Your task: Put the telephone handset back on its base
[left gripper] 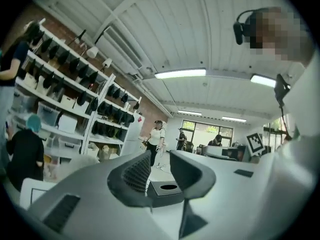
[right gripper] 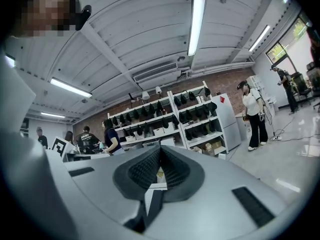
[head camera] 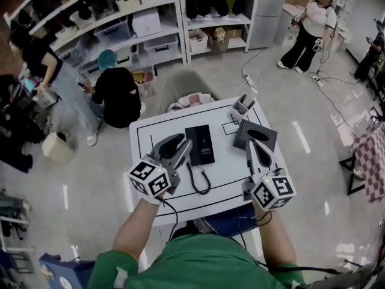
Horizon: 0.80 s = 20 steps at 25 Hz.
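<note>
Telephone (head camera: 200, 144) just beside left hand-held gripper (head camera: 179, 142), jaws apart and empty, right hand-held gripper (head camera: 251, 144) jaws together

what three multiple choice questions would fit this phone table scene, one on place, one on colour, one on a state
1. Where is the telephone?
A. On a shelf
B. On the white table, between the left gripper and the right gripper
C. On the floor

2. What colour is the telephone?
A. White
B. Red
C. Black

3. How do the left gripper's jaws stand?
A. Apart, with nothing between them
B. Shut on the cord
C. Shut on a box

Answers:
1. B: the head view shows it mid-table with a gripper on either side.
2. C: it is black against the white tabletop.
3. A: the left gripper view shows a clear gap between the jaws.
</note>
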Tool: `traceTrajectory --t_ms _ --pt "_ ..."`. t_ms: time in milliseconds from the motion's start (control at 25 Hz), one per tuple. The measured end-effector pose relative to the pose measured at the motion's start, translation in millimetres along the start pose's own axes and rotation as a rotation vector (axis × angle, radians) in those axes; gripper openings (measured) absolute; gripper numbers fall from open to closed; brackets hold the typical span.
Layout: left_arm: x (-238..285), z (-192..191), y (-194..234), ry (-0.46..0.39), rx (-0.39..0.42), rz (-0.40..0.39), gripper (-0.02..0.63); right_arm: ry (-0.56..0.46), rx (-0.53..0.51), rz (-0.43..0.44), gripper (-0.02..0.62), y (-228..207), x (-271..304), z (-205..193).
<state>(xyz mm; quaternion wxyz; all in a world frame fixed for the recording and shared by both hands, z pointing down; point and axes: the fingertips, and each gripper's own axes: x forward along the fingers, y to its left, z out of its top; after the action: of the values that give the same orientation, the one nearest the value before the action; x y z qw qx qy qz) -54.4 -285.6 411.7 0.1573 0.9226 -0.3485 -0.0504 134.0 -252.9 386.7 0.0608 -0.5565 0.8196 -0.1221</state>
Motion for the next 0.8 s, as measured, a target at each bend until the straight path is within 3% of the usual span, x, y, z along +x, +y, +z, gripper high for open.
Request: traceTrajectory --t_ms 200,480,800 --pt "-13.1 28.4 -41.1 -0.053 0.179 0.037 0.13 -0.094 -0.049 0.032 0.023 10.2 -14.0 24.4" --pt "-43.1 70.4 -68.3 -0.161 0.394 0.163 0.118 -0.125 -0.096 0.068 0.023 30.7 -26.3 46.2" --pt "-67.8 77.0 -78.8 -0.186 0.417 0.224 0.117 -0.156 -0.168 0.11 0.023 54.4 -34.9 59.8"
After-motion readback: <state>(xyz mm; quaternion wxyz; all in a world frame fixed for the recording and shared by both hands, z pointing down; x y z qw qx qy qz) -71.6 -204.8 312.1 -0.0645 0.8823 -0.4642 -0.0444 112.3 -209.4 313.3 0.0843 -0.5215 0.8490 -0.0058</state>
